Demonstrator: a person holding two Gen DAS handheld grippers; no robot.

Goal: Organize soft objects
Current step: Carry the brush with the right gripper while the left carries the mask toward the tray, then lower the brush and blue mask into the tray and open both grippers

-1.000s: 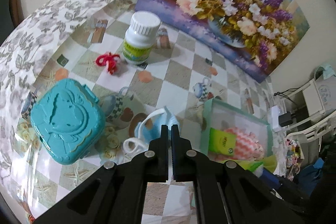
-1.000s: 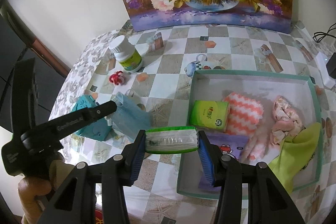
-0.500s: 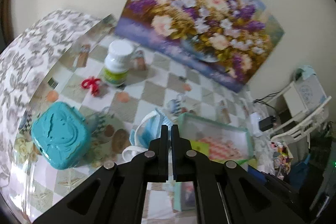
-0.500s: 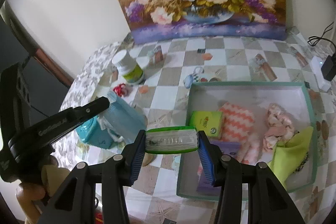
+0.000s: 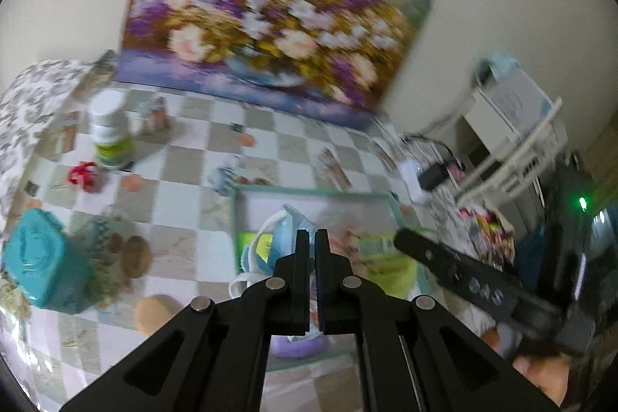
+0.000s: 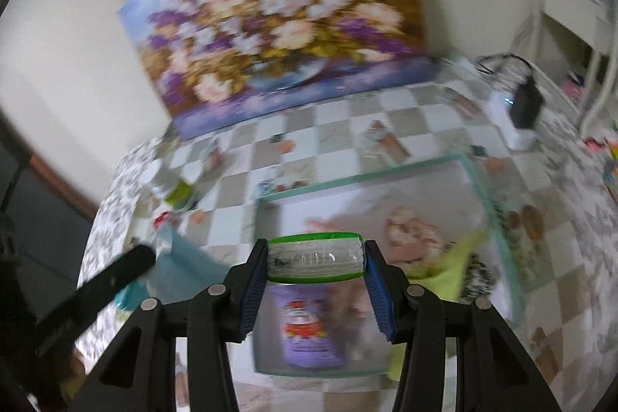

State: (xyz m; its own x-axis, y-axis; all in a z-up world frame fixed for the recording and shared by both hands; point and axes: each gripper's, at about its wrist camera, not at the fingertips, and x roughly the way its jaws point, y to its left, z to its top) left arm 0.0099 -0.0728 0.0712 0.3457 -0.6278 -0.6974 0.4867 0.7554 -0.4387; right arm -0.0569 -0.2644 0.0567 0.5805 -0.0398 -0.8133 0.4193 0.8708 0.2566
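Observation:
My left gripper (image 5: 312, 238) is shut on a light blue face mask (image 5: 280, 238) and holds it in the air over the left part of the teal-rimmed tray (image 5: 309, 194). My right gripper (image 6: 315, 257) is shut on a green-edged pack of tissues (image 6: 314, 257) and holds it above the tray (image 6: 363, 176). In the tray lie a purple pack (image 6: 309, 331), a pink cloth (image 6: 409, 230) and a yellow-green cloth (image 6: 444, 269). The mask also shows at the left of the right wrist view (image 6: 185, 261).
On the checked tablecloth stand a white pill bottle (image 5: 110, 130), a red pipe-cleaner bow (image 5: 83, 174) and a teal plastic case (image 5: 42, 263). A flower painting (image 5: 270, 26) leans on the wall. A charger (image 6: 521, 107) sits right of the tray.
My left gripper has lifted the mask off the table and carried it right, over the tray. My right gripper, still holding the tissue pack, has moved over the tray too.

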